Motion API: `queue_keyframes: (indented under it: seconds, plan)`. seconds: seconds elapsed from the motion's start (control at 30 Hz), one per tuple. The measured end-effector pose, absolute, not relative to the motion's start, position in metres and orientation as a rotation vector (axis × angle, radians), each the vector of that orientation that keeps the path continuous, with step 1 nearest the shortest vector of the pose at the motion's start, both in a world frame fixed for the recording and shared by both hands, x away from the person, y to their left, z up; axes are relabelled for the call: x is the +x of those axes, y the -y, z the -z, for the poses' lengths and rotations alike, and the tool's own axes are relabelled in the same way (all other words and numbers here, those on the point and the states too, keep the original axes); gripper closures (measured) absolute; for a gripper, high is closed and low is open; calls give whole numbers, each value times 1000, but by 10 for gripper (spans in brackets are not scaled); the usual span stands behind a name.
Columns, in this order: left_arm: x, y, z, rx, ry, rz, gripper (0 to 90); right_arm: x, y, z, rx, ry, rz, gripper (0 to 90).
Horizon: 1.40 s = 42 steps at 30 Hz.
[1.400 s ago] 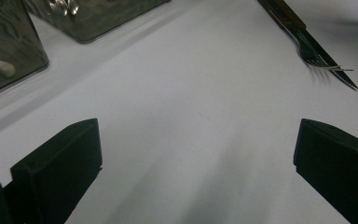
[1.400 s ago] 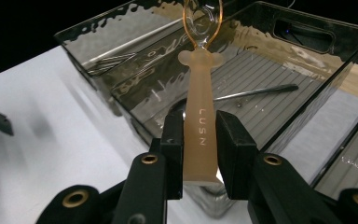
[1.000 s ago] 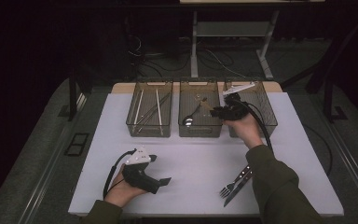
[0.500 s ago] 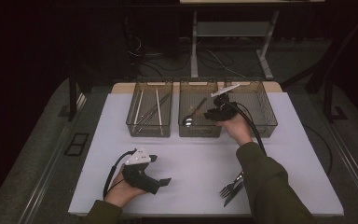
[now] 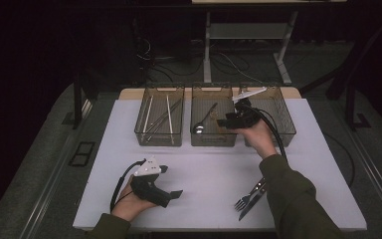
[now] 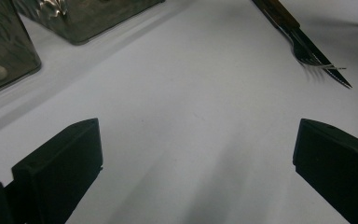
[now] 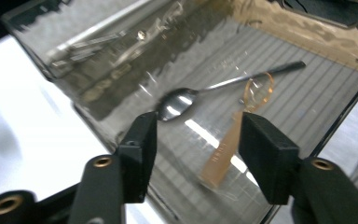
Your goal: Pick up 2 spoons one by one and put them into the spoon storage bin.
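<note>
steel spoon (image 7: pixel 182 101) in clear bin (image 7: pixel 303 70)

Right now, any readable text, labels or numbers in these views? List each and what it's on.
No text can be read.
Translucent amber plastic spoon in the clear middle bin: faint marks on the handle, too blurred to read.
Nothing printed shows on the white table.

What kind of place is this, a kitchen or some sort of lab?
Probably a lab or recording studio, not a kitchen: a white table in a dark room, clear bins for sorting cutlery, hand-held grippers, and cables on the floor.
</note>
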<state>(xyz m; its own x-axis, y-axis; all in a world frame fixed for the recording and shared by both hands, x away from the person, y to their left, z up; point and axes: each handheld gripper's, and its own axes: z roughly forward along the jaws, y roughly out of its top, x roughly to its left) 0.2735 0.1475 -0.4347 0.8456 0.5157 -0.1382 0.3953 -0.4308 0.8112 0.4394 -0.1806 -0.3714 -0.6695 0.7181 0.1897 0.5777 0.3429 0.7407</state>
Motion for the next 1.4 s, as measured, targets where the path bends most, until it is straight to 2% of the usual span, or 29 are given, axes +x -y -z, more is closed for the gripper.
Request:
queue_keyframes:
  seconds: [0.17,0.53,0.67,0.83,0.97,1.27,1.4]
  plan:
    - [274,-147,435,2079,-666,-161,1,428,190,367,1150,-2417,-1282,376]
    - [274,-148,436,2081,-672,-163,0,398,217,368,1086,-2398,-1331,378]
    - [274,-147,436,2084,-674,-164,1,384,228,369,1055,-2414,-1345,459]
    - [274,-147,436,2085,-677,-165,1,366,238,374,1011,-2461,-1360,618]
    - [274,-147,436,2087,-679,-165,1,352,245,382,986,-2492,-1387,710]
    - [273,-147,435,2086,-674,-171,1,324,259,392,923,-2568,-1340,862]
    - [273,-147,435,2086,-673,-171,1,314,265,395,920,-2579,-1336,897]
